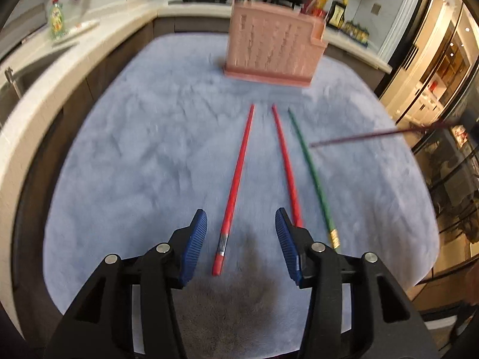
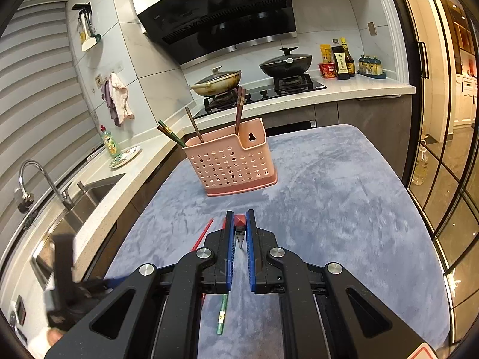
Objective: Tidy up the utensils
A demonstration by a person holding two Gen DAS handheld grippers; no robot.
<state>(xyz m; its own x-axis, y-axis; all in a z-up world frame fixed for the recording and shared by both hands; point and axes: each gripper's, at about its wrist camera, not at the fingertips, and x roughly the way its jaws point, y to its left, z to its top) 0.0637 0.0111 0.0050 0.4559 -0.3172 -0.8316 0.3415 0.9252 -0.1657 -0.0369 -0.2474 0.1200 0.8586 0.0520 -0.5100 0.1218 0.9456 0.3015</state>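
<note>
Blue fleece covers the table (image 1: pixel 134 149), where 2 red chopsticks (image 1: pixel 238 176) and 1 green chopstick (image 1: pixel 310 164) lie side by side in front of the pink perforated holder (image 2: pixel 230 161). Spread jaws of the left gripper (image 1: pixel 241 242) hang over 1 red chopstick's end without touching it. Pinched between the pads of the right gripper (image 2: pixel 240 230) is another chopstick (image 2: pixel 240 224), lifted off the cloth.

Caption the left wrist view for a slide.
Open left tongs hover over a red chopstick on the blue cloth, beside another red and a green one, pink holder behind.
</note>
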